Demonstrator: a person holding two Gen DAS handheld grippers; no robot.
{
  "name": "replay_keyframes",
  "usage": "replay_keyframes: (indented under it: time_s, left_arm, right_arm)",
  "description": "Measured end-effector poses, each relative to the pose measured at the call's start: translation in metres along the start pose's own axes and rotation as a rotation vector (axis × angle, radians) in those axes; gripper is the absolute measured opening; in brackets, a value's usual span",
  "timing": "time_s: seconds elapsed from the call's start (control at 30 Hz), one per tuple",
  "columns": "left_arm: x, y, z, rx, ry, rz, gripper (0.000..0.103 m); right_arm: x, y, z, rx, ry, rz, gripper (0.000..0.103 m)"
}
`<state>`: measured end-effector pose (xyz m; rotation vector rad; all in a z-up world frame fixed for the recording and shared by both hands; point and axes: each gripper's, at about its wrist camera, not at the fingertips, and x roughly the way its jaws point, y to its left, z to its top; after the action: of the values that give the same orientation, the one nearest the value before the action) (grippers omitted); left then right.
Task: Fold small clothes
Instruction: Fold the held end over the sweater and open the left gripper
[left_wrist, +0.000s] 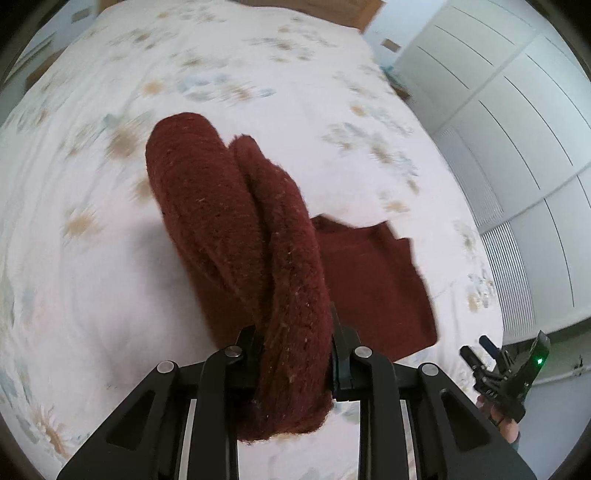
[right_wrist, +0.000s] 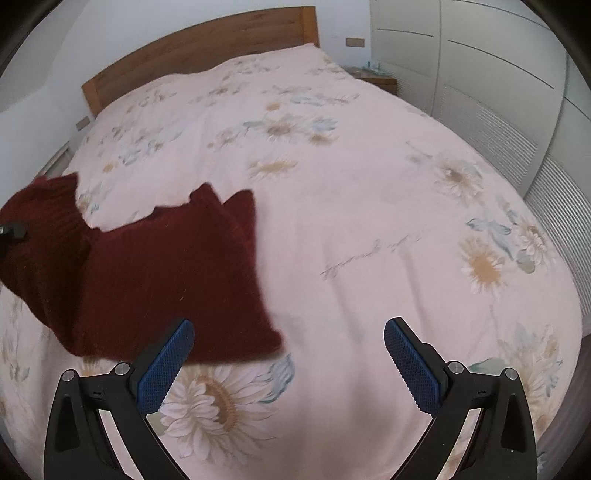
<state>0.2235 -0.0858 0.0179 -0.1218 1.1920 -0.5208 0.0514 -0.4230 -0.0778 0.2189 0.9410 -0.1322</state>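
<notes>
A dark red knitted garment (left_wrist: 236, 229) lies partly on the bed. My left gripper (left_wrist: 295, 354) is shut on a bunched fold of it and holds that part lifted above the bed; the rest (left_wrist: 373, 280) lies flat to the right. In the right wrist view the garment (right_wrist: 166, 280) lies at the left, its left part raised where the left gripper's tip (right_wrist: 13, 230) shows. My right gripper (right_wrist: 288, 354) is open and empty, its blue pads (right_wrist: 166, 369) just in front of the garment's near edge. It also shows in the left wrist view (left_wrist: 484, 350).
The bed has a pale pink flowered cover (right_wrist: 369, 221) and a wooden headboard (right_wrist: 199, 44). White wardrobe doors (right_wrist: 480, 92) stand along the right side. A small bedside table (right_wrist: 376, 75) stands by the far right corner.
</notes>
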Motion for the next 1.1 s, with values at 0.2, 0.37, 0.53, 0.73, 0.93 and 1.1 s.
replay_keyframes:
  time_s: [0.2, 0.37, 0.53, 0.73, 0.93, 1.1]
  left_arm:
    - [0.051, -0.081, 0.010, 0.093, 0.034, -0.020, 0.020]
    - [0.122, -0.125, -0.003, 0.120, 0.113, -0.007, 0.020]
    - [0.171, -0.148, -0.030, 0.175, 0.150, 0.111, 0.020]
    - [0.179, -0.148, -0.043, 0.192, 0.145, 0.170, 0.028]
    - [0.167, -0.152, -0.039, 0.185, 0.154, 0.181, 0.062]
    - [0.142, -0.146, -0.030, 0.155, 0.116, 0.168, 0.090]
  right_arm:
    - [-0.011, -0.032, 0.005, 0.030, -0.026, -0.037, 0.103]
    - [-0.007, -0.058, -0.007, 0.072, 0.010, -0.057, 0.103]
    - [0.008, -0.072, -0.027, 0.080, 0.090, -0.082, 0.103]
    - [0.016, -0.076, -0.041, 0.095, 0.121, -0.066, 0.103]
    - [0.009, -0.068, -0.036, 0.084, 0.108, -0.056, 0.103]
    - [0.003, -0.057, -0.029, 0.056, 0.100, -0.049, 0.103]
